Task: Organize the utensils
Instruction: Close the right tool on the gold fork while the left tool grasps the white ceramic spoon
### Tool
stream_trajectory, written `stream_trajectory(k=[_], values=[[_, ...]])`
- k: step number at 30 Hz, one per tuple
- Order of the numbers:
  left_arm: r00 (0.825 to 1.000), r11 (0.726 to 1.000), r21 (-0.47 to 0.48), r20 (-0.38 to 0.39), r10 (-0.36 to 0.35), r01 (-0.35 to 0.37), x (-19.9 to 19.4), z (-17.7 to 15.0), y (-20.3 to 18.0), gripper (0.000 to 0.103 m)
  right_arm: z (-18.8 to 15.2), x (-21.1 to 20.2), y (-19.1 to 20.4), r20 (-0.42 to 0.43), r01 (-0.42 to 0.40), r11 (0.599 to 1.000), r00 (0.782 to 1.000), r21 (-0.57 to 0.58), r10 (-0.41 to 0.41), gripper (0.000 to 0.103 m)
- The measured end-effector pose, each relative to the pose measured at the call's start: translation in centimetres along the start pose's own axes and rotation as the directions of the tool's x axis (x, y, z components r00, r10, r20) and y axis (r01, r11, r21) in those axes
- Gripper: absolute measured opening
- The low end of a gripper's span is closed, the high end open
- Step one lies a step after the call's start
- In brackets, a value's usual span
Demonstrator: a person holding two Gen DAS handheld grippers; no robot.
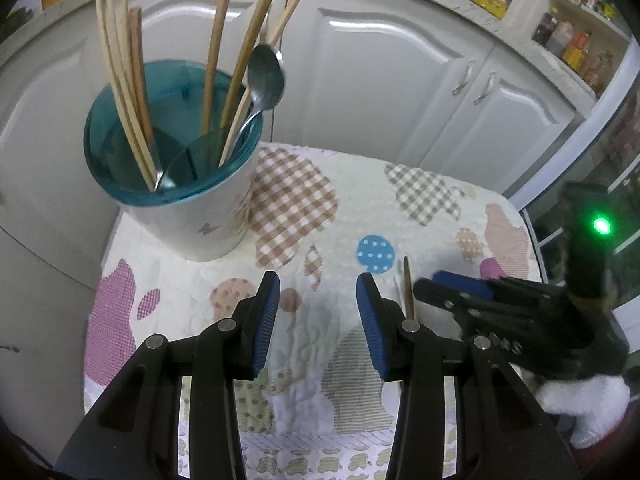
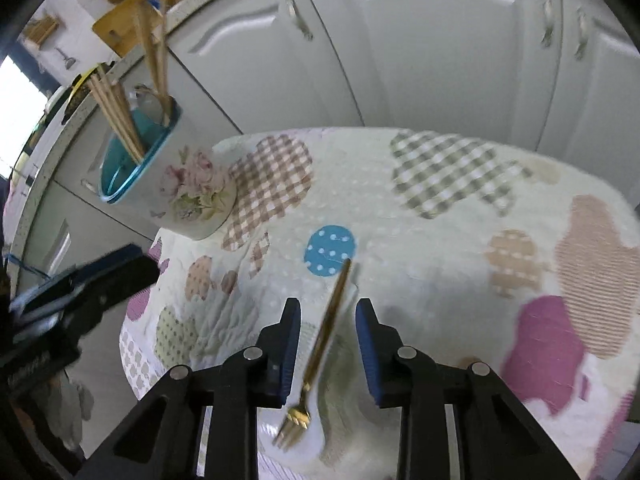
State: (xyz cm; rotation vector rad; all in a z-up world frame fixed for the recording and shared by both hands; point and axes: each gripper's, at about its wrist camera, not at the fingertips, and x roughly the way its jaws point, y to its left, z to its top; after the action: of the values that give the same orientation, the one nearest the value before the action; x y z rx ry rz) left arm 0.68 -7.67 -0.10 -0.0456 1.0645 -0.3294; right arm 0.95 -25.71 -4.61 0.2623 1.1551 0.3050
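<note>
Here, a gold fork (image 2: 322,344) is seen lying on the patchwork cloth (image 2: 440,240) between the parted jaws of the right gripper (image 2: 328,344), untouched. The left gripper (image 1: 318,320) is held with jaws apart, empty. Chopsticks (image 1: 120,92) and 1 spoon (image 1: 264,80) are stood in the cup (image 1: 208,224).

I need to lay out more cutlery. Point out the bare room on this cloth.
Free: the far right side of the patchwork quilted cloth, around the grey checked patch, and the middle strip between the white floral utensil cup and the gold fork. Crowded: the far left corner holding the cup, and the near edge, where the open right gripper straddles the fork.
</note>
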Motion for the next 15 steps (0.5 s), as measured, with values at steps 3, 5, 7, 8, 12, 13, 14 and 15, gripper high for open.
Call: stream_trajectory(k=[3, 5, 7, 8, 12, 13, 14, 15], values=[[1.0, 1.0, 0.007, -0.007, 0.003, -0.003, 0.4, -0.1, 0.0, 0.039, 0.9, 1.8, -0.4, -0.026, 0.009, 1.0, 1.0, 0.008, -0.008, 0.026], [1.0, 1.0, 0.006, -0.013, 0.003, -0.003, 0.6, 0.0, 0.1, 0.039, 1.3, 2.8, -0.6, -0.045, -0.001, 1.0, 0.999, 0.012, 0.002, 0.02], [1.0, 1.0, -0.003, -0.024, 0.0, 0.0, 1.1, 0.1, 0.2, 0.039, 1.5, 3.3, -0.8, -0.06, -0.014, 1.0, 0.998, 0.008, 0.014, 0.011], [1.0, 1.0, -0.005, -0.027, 0.0, 0.0, 1.3, 0.1, 0.3, 0.039, 1.5, 3.4, -0.9, -0.06, -0.015, 1.0, 0.998, 0.003, 0.015, 0.009], [0.999, 1.0, -0.003, -0.038, -0.007, 0.006, 2.1, 0.3, 0.0, 0.039, 1.3, 3.1, -1.8, -0.06, -0.044, 0.999, 0.997, 0.021, 0.046, 0.009], [0.999, 1.0, -0.004, -0.041, -0.011, 0.011, 2.3, 0.3, -0.1, 0.039, 1.0, 2.6, -2.1, -0.058, -0.044, 0.999, 0.997, 0.014, 0.045, 0.009], [0.999, 1.0, -0.004, -0.045, -0.017, 0.017, 2.5, 0.4, -0.2, 0.039, 0.8, 2.2, -2.3, -0.058, -0.051, 0.999, 0.997, 0.014, 0.051, 0.009], [0.998, 1.0, -0.002, -0.05, -0.024, 0.024, 2.8, 0.4, -0.5, 0.039, 0.5, 1.7, -2.6, -0.056, -0.057, 0.998, 0.997, 0.017, 0.058, 0.009]])
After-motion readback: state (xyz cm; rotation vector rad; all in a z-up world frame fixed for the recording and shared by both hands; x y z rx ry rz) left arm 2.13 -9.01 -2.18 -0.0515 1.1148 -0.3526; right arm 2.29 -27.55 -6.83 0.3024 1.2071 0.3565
